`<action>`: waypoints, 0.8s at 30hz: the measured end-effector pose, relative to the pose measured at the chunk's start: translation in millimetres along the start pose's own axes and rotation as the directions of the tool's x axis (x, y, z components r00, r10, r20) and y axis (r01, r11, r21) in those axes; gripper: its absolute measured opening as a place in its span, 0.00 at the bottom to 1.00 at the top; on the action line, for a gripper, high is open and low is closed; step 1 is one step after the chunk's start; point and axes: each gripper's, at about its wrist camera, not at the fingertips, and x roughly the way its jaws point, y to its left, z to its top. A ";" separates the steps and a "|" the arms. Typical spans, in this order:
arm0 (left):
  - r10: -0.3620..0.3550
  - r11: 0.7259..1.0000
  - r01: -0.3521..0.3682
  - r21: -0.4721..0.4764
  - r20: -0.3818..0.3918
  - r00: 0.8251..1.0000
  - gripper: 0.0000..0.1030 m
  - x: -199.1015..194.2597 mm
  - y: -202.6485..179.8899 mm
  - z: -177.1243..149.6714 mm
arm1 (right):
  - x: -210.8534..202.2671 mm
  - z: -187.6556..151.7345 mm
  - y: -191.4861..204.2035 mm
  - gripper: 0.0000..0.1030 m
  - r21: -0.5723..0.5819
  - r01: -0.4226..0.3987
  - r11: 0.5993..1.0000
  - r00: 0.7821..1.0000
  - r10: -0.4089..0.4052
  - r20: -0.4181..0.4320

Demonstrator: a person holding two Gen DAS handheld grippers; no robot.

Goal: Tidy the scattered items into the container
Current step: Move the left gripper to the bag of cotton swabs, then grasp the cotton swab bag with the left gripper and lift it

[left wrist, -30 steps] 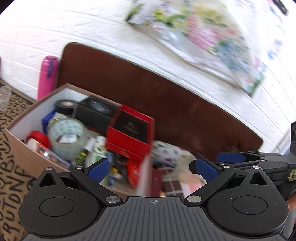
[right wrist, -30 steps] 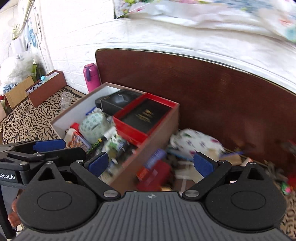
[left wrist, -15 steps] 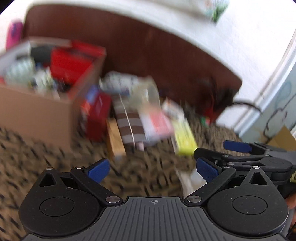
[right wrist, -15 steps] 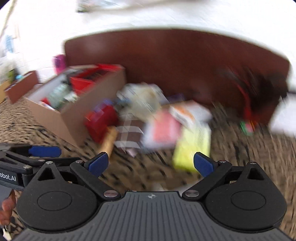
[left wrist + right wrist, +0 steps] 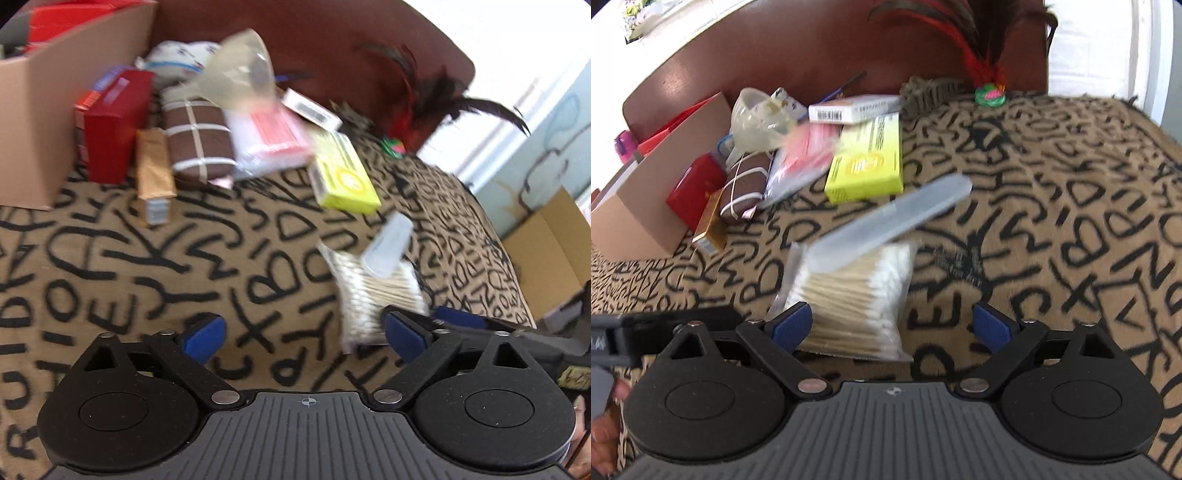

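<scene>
A bag of cotton swabs (image 5: 849,295) lies on the letter-patterned cloth (image 5: 1052,184), a clear plastic case (image 5: 890,218) across its top. My right gripper (image 5: 892,326) hovers just before the bag, jaws wide and closing, nothing pressed between them. My left gripper (image 5: 304,334) is low over bare cloth, jaws wide and closing, the swab bag (image 5: 373,288) beside its right finger. Further back lie a yellow box (image 5: 868,162), a pink packet (image 5: 809,147), a brown checked pouch (image 5: 199,140), a red box (image 5: 110,122) and a gold box (image 5: 153,166) near the cardboard container (image 5: 48,110).
A dark wooden headboard (image 5: 812,48) runs behind the pile. A feather toy (image 5: 982,55) and a green ball (image 5: 990,94) sit at the back. A clear funnel-like cup (image 5: 240,74) tops the pile. Another cardboard box (image 5: 546,251) stands at the right.
Both grippers swung away from the container, to the right and down toward the cloth. The swab bag and clear case now lie close in front; the container has slid to the left edge.
</scene>
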 end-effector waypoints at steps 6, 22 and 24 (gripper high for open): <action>-0.058 0.998 0.059 0.028 -0.038 0.998 0.84 15.5 -7.6 3.8 | -3.5 -5.4 -0.4 0.51 -0.020 -0.138 0.990 0.990 0.139 0.020; -0.054 0.990 0.055 -0.133 0.016 0.998 0.80 -29.6 45.0 -6.0 | -3.8 -18.2 54.4 0.49 -0.149 -0.325 0.934 0.944 0.311 -0.107; -0.041 0.992 0.044 -0.118 0.024 0.999 0.80 -28.3 46.3 0.8 | -6.4 -17.7 56.0 0.50 -0.159 -0.310 0.937 0.949 0.297 -0.104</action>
